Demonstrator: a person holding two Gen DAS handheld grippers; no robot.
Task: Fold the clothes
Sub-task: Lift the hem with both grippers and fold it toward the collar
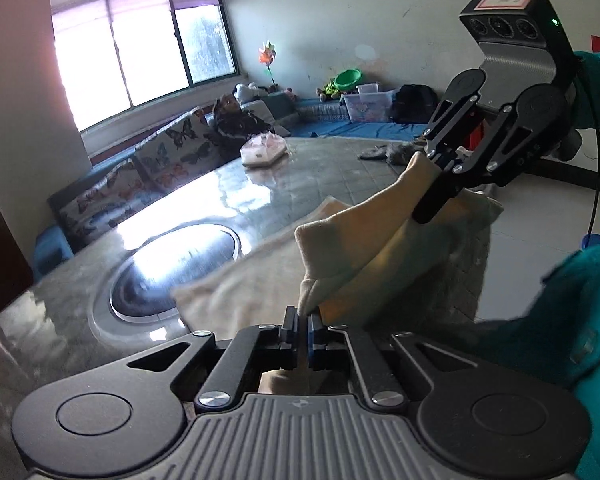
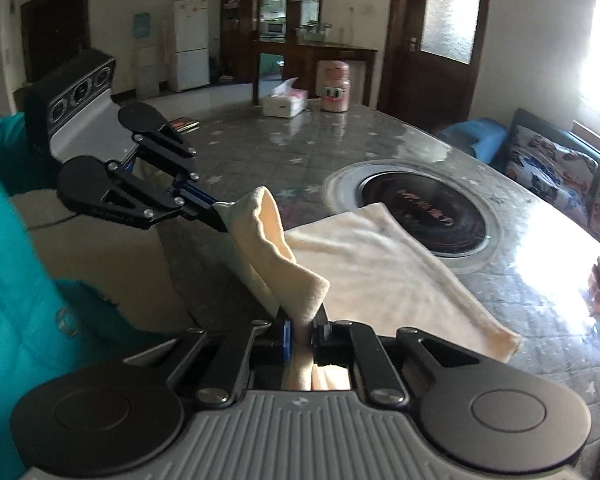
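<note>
A cream cloth [image 2: 376, 264] lies partly on the grey table [image 2: 260, 148], its far part spread toward the round inset burner [image 2: 420, 208]. My left gripper [image 1: 303, 320] is shut on one corner of the cloth [image 1: 340, 256] and lifts it. My right gripper [image 2: 300, 328] is shut on the other near corner. Each gripper shows in the other's view: the right gripper [image 1: 424, 212] at upper right, the left gripper [image 2: 224, 220] at left. The near edge hangs raised between them.
A tissue box [image 2: 284, 102] and a pink jar [image 2: 335, 86] stand at the table's far end. A plastic bag [image 1: 262, 150] and grey rags [image 1: 384, 153] lie on the table. A butterfly-print sofa [image 1: 140, 172] runs along one side.
</note>
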